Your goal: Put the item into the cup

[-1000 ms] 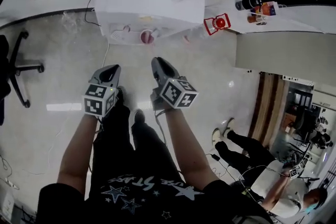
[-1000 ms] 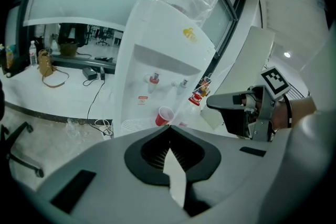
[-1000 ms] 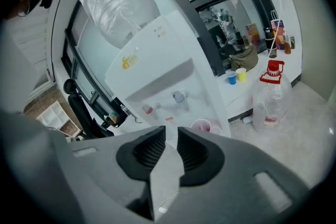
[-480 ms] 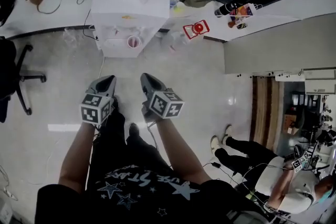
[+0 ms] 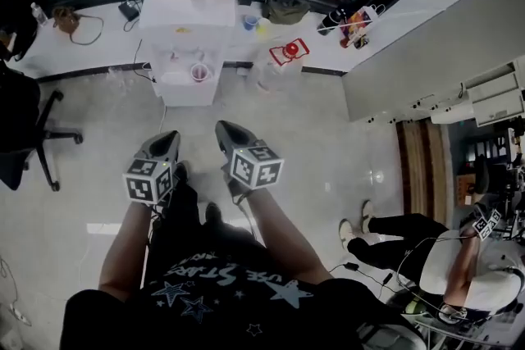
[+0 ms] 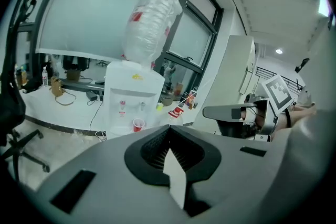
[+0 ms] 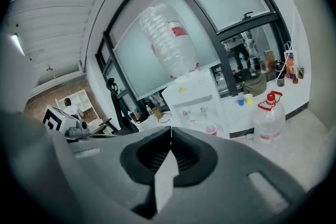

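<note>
Left gripper [image 6: 169, 139]: jaws pressed together, nothing held. Right gripper [image 7: 170, 138]: the same.

The red cup [image 5: 199, 73] stands upright on the tray of the water dispenser [image 5: 182, 33], straight ahead of both jaws and well apart from them. I judge the right gripper slightly nearer.

I cannot identify the item in any view. The cup's interior is too small to read.

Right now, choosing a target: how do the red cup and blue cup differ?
Place: the red cup sits in the water dispenser's tray under the taps; the blue cup stands on the white ledge. Company: the red cup stands alone, the blue cup beside a yellow cup. Both are upright.
</note>
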The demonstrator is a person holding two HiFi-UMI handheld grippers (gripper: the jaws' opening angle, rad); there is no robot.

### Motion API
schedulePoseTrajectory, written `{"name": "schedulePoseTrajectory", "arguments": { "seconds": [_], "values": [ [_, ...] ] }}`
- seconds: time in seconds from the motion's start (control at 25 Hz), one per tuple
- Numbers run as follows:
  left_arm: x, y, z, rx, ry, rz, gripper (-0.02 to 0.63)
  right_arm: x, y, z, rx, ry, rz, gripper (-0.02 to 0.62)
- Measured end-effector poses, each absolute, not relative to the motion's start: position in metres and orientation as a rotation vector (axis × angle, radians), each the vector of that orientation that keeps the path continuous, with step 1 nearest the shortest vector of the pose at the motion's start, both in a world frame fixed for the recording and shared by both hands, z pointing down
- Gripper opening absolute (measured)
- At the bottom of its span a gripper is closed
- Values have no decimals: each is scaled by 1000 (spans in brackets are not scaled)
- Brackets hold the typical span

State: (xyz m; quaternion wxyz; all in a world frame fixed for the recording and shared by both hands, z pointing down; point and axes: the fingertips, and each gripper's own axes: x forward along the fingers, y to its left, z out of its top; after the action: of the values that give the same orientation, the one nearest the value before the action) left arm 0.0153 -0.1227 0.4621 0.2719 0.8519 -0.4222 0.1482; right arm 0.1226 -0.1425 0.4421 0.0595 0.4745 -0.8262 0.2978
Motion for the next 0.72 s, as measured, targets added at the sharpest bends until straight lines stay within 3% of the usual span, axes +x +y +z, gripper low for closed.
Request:
{"name": "schedulePoseTrajectory", "arguments": {
  "seconds": [0.72],
  "values": [
    [30, -20, 422, 2241, -1284, 266, 6, 153, -56, 448, 1358, -2577, 965, 2]
  ]
}}
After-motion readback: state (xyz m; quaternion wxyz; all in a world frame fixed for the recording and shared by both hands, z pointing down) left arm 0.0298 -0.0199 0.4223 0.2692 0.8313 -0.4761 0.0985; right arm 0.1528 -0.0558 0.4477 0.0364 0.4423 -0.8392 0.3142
